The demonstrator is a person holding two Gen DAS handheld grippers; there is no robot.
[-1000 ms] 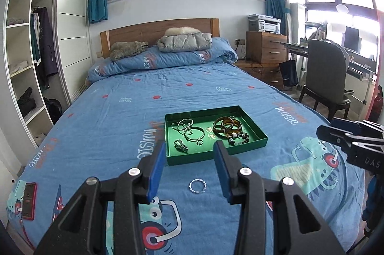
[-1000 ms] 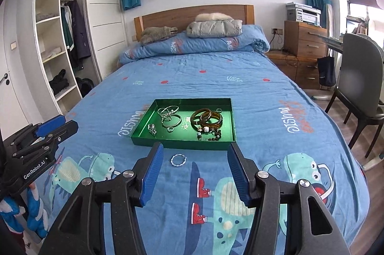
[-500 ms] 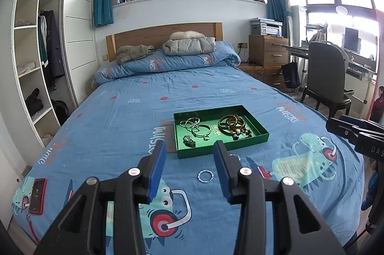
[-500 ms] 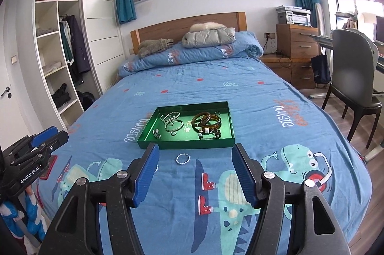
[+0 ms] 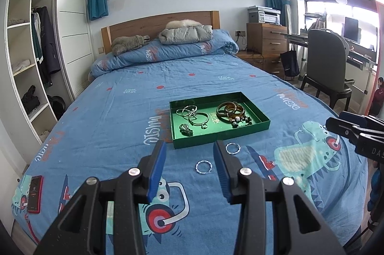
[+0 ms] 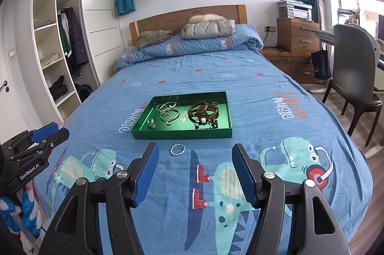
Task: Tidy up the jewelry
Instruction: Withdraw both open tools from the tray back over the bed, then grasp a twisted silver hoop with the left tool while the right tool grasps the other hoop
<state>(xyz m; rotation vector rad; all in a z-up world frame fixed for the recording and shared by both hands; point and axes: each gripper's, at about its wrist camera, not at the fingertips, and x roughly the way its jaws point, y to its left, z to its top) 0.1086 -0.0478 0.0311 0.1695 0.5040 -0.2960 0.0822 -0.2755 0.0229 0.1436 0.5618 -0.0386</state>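
Observation:
A green tray [image 5: 264,121] lies on the blue bedspread and holds silver bangles [image 5: 194,115], brown bangles [image 5: 230,109] and dark beads. In front of it lie two twisted silver rings, one [image 5: 203,167] between my left gripper's fingers in the picture and another [image 5: 232,148] beside its right finger. Only one ring [image 6: 177,149] shows in the right wrist view. My left gripper [image 5: 189,147] and right gripper [image 6: 195,148] both hover open above the bedspread short of the tray, with nothing held.
A red phone [image 5: 34,190] lies at the bed's near left corner. A folded duvet [image 5: 168,51] and jackets sit at the headboard. A chair [image 5: 328,70] and desk stand to the right, and a wardrobe [image 5: 31,58] to the left.
The right gripper's jaws have spread a little wider. The left view has shifted slightly, and a second ring now shows clear of its right finger.

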